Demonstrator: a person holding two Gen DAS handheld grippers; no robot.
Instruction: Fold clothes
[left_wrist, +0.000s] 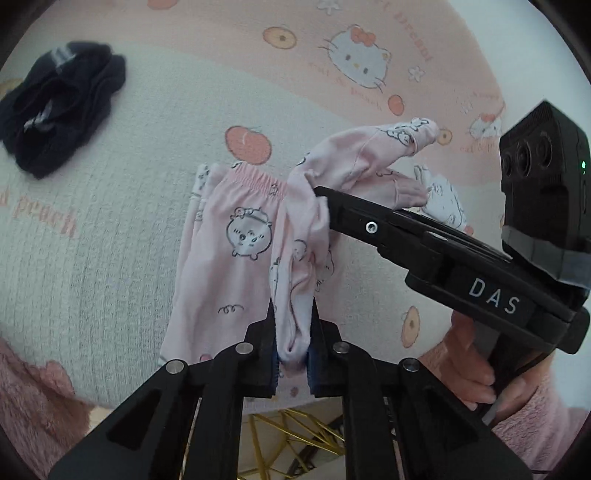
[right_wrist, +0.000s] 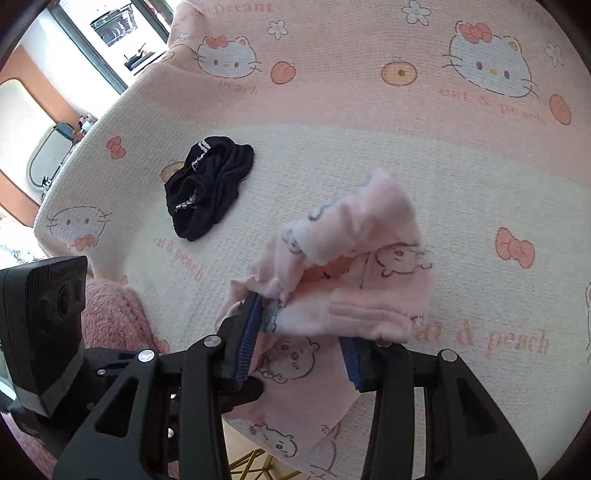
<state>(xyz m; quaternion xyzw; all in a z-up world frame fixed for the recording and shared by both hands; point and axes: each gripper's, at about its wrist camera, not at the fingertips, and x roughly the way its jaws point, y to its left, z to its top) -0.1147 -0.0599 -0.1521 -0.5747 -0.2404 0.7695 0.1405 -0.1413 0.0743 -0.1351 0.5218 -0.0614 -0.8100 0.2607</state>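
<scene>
Pink pajama pants with cartoon prints lie on the Hello Kitty blanket, waistband away from me. My left gripper is shut on a bunched leg of the pants and holds it up. My right gripper has its jaws apart with the lifted pink fabric draped between and over them; it also shows in the left wrist view, pushed into the raised fabric. A crumpled dark garment lies to the left, also in the left wrist view.
The blanket covers a table whose near edge shows, with gold chair or table legs below. My pink fuzzy sleeves are at the frame edges. A room with windows lies beyond the table's left side.
</scene>
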